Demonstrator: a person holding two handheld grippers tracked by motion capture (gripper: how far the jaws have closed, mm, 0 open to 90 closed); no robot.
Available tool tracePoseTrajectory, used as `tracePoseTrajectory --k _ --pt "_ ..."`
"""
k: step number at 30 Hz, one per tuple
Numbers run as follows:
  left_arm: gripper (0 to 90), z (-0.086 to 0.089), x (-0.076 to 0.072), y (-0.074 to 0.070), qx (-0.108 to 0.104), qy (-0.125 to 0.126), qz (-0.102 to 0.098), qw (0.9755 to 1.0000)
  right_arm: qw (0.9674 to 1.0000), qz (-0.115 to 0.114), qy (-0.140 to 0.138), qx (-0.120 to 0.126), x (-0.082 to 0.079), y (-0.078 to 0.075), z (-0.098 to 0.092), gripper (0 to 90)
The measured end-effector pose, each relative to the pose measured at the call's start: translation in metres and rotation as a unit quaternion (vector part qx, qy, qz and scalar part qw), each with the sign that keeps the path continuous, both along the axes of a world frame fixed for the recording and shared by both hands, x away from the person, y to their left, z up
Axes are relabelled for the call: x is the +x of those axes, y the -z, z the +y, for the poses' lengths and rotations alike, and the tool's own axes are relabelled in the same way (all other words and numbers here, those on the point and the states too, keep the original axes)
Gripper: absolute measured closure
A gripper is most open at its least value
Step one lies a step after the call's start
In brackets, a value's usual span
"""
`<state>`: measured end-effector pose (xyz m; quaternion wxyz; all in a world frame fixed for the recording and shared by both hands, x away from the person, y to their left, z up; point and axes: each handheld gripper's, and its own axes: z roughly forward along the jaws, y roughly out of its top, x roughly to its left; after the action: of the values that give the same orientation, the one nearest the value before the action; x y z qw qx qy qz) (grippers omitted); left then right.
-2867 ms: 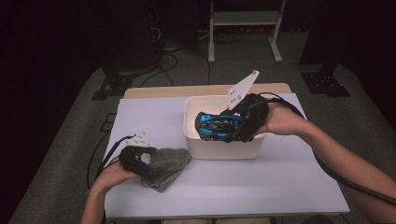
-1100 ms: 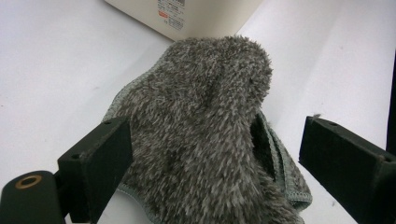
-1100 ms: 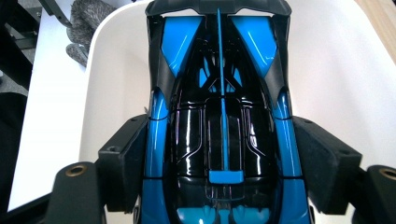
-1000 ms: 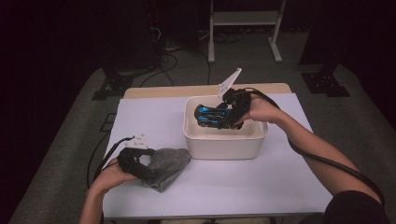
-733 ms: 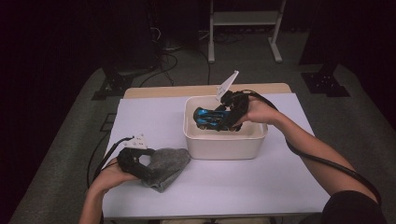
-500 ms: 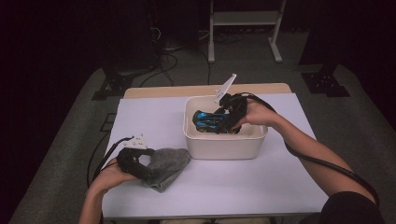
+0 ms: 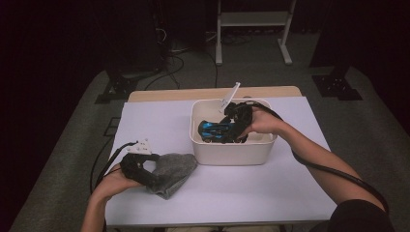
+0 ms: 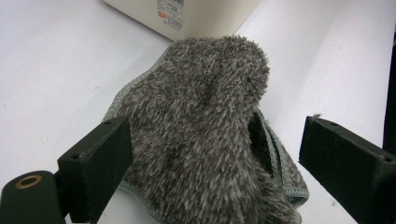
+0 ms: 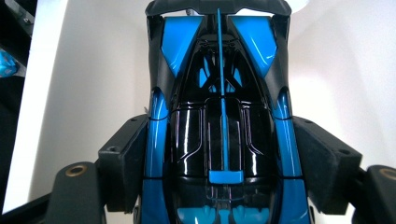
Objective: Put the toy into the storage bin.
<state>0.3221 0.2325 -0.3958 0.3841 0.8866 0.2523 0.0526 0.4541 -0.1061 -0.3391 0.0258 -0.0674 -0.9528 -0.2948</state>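
Right hand-held gripper (image 7: pixel 231 129) clamped on blue-and-black toy car (image 9: pixel 219 140), low inside white tub (image 7: pixel 232 153) but not yet released; left hand-held gripper (image 8: pixel 219 163), jaws apart, astride grey cloth (image 8: pixel 205 140) left of tub on bench (image 7: pixel 241 188).

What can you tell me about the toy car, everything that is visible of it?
The toy car is a glossy blue and black sports model, apparently hard plastic, with a dark cabin and a thin blue central fin. The right gripper clamps it by both flanks, its jaws pressed on the sides. In the high view the car sits low inside the white bin; whether it rests on the floor is unclear.
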Motion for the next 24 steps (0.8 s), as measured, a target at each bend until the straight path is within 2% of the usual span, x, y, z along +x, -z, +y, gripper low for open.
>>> tracePoseTrajectory --k 24 --pt "9.0 0.0 0.0 0.001 0.0 0.003 0.005 1.0 0.9996 0.011 0.001 -0.027 0.002 0.015 0.004 25.1"
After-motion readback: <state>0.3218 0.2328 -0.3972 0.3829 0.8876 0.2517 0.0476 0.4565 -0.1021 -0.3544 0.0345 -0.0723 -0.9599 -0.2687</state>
